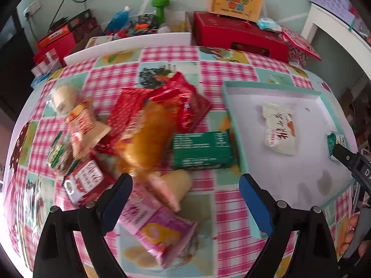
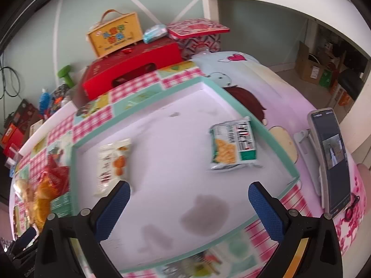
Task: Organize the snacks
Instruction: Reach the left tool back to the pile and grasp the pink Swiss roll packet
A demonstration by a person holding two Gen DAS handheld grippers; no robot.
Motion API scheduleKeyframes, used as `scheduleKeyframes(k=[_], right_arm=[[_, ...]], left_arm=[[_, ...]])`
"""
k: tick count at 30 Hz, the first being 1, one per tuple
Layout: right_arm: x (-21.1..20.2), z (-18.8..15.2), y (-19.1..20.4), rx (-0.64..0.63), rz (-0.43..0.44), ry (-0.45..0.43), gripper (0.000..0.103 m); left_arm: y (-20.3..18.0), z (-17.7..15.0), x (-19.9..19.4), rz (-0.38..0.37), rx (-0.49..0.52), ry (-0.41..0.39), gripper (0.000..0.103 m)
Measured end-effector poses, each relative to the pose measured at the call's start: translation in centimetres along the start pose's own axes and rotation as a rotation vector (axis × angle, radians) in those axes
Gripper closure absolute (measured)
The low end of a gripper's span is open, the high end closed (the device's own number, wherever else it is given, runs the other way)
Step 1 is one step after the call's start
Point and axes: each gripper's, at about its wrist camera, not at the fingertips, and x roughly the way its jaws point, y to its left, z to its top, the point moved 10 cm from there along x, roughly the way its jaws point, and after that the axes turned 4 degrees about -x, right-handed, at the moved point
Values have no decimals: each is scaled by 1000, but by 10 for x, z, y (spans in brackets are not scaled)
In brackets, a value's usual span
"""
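A pile of snack packets lies on the checked tablecloth: a green box [image 1: 202,150], an orange bag [image 1: 148,136], red packets [image 1: 183,102] and a pink packet [image 1: 160,227]. My left gripper [image 1: 185,194] is open and empty above the pile's near side. A shallow teal-rimmed tray [image 2: 236,97] sits to the right; it also shows in the left wrist view [image 1: 238,136]. It holds a white packet [image 2: 114,164] and a green-and-silver cracker packet [image 2: 233,148]. My right gripper [image 2: 189,206] is open and empty over the tray's near part.
A red box [image 2: 132,74] with a yellow carry case [image 2: 114,34] on it stands at the table's back. A phone on a stand [image 2: 331,162] is right of the tray. Boxes and a green dumbbell [image 1: 160,7] sit behind the table.
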Motion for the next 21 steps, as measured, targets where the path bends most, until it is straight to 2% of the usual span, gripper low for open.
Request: scheduleKeyframes(k=[7, 13, 18, 21], right_arm=[[-17, -8, 48, -74, 62, -26, 0], [-21, -31, 105, -209, 129, 0, 0], [-19, -61, 156, -314, 227, 54, 0], [-16, -75, 175, -363, 246, 73, 0]], left_arm=[[39, 12, -20, -9, -75, -49, 10], [68, 6, -13, 24, -126, -11, 10], [90, -9, -4, 56, -167, 37, 10], [99, -21, 3, 63, -187, 67, 10]])
